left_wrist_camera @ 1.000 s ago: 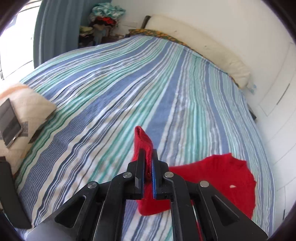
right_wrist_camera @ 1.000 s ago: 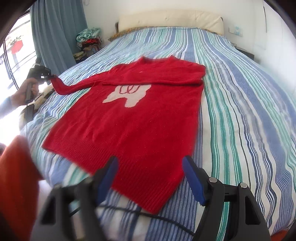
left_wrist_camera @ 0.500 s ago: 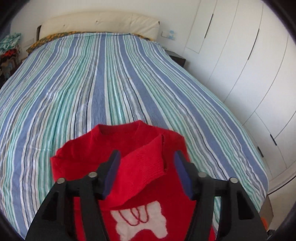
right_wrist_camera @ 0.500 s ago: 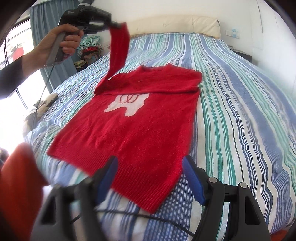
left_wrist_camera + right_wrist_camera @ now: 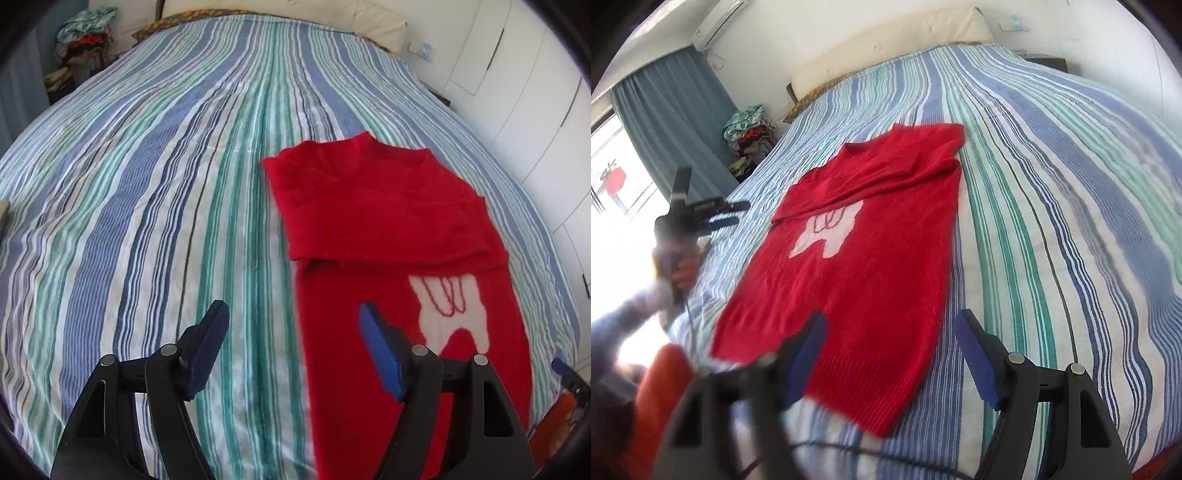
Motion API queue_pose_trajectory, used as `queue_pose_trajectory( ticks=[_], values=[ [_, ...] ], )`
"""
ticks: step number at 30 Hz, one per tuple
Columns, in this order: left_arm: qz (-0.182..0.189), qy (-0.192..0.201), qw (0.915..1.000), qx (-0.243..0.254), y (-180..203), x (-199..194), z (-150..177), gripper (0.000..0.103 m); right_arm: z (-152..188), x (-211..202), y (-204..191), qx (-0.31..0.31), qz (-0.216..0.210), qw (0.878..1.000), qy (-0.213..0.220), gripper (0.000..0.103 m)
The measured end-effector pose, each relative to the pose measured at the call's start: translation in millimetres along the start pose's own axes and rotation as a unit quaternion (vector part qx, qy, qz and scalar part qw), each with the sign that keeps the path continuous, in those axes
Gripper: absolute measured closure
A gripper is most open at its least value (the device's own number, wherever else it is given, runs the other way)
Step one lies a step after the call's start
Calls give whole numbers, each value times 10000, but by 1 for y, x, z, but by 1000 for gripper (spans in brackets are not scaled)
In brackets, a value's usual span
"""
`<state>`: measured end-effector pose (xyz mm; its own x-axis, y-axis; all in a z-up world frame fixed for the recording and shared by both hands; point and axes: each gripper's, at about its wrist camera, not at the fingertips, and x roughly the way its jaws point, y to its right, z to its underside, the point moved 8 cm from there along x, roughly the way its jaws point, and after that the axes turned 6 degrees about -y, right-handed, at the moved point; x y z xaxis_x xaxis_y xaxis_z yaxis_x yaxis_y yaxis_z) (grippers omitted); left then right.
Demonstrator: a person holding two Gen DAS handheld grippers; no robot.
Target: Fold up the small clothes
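A red sweater point(image 5: 369, 206) with a white motif point(image 5: 454, 314) lies flat on the striped bed cover point(image 5: 166, 184). Its sleeves are folded across the chest in a band below the collar. My left gripper point(image 5: 292, 308) hangs open over the bed at the sweater's left edge, with nothing held. In the right wrist view the sweater point(image 5: 871, 251) runs from collar to hem. My right gripper point(image 5: 892, 317) stands open above the hem, apart from the cloth. That view also shows the left gripper point(image 5: 737, 213) in a person's hand beside the sweater's left side.
A pile of clothes point(image 5: 750, 129) and a blue curtain point(image 5: 672, 122) stand past the bed's far left corner. White wardrobe doors point(image 5: 535, 92) line the right. A cream headboard point(image 5: 886, 48) closes the far end. Something orange point(image 5: 661, 398) is at the near left.
The left gripper lifted the sleeve, laid it across the chest, let go and opened, then drew back to the sweater's left edge. The right gripper rolled a little and stayed open.
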<state>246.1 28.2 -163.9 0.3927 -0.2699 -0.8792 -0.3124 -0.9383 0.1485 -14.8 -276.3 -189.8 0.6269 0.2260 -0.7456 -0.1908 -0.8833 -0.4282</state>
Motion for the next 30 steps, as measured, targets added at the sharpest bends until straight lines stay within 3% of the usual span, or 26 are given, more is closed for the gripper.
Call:
queue_pose_trajectory(
  ticks=[4,8,12,16,20,21,22,23,24,27,28,30],
  values=[
    [-199,-55,9995,-233,-25,21,38,28,-63,11,-14,634,-965,9932,124,32],
    [-174,224,9981,-544,-39,29,61,26,-138,57,-22,1537,-1814,9713,3,43],
    [-90,459,9974,-547,-40,27,70,20,-173,118,-12,2208,-1770,9586,-321,53],
    [-21,521,9972,-537,-39,27,70,17,-171,162,7,2900,-1520,9426,-649,56],
    [-23,536,9973,-501,-39,29,69,14,-168,188,21,3192,-1291,9362,-699,56],
    [-25,534,9973,-495,-38,29,70,14,-166,195,24,3291,-1231,9333,-743,59],
    [-26,533,9973,-499,-39,30,69,14,-166,199,27,3360,-1155,9320,-710,73],
    [-21,534,9973,-503,-39,30,69,14,-169,199,29,3300,-1017,9363,-641,92],
    [-20,536,9973,-504,-39,30,69,14,-175,195,29,3092,-785,9463,-516,96],
    [-54,544,9973,-486,-38,31,69,13,-206,167,13,2055,-482,9774,129,98],
    [-79,534,9974,-468,-38,32,69,13,-210,164,11,1773,-242,9837,177,98],
    [-126,513,9977,-424,-36,33,69,11,-206,175,17,1610,136,9866,-209,98]
  ],
)
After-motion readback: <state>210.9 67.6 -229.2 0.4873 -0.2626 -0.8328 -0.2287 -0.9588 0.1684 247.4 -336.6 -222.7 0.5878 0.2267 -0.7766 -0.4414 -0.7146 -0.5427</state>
